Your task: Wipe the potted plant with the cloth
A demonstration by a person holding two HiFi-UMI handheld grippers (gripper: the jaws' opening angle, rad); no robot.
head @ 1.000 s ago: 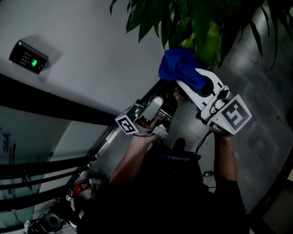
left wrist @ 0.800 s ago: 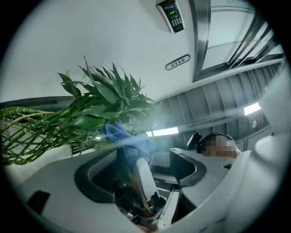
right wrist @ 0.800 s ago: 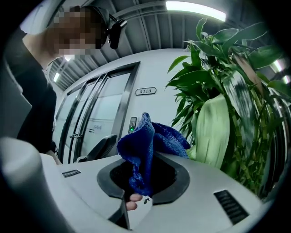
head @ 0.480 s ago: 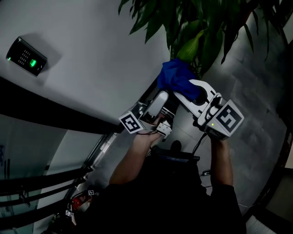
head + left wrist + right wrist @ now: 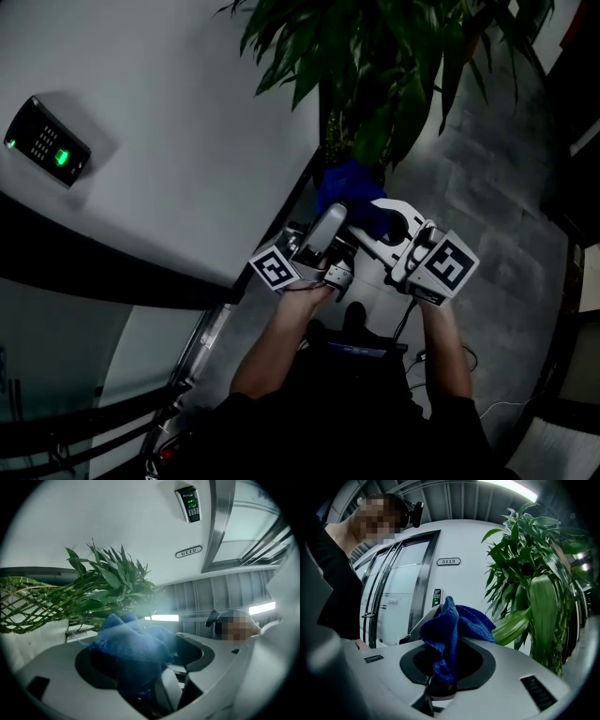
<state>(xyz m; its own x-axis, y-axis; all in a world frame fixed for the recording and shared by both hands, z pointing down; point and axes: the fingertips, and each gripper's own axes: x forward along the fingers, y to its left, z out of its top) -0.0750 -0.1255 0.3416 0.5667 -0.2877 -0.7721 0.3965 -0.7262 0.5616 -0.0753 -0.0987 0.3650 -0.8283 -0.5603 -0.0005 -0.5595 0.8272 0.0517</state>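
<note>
While the right gripper [image 5: 375, 214] pinches the blue cloth [image 5: 349, 190] just beneath the potted plant [image 5: 375, 84], the left gripper [image 5: 335, 214] has just been opening its jaws, and they're now spread with cloth loose between them. I'd have it support a leaf from below, then wipe gently outward.

The potted plant [image 5: 375, 75] blocks the way ahead, the wall [image 5: 187, 122] closes the left, and the floor [image 5: 506, 206] at right seems open.

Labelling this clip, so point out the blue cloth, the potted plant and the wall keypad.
blue cloth [image 5: 447, 630]: right gripper view, bunched fold.
potted plant [image 5: 543, 611]: right gripper view, broad leaf.
wall keypad [image 5: 47, 142]: head view, its face.
</note>
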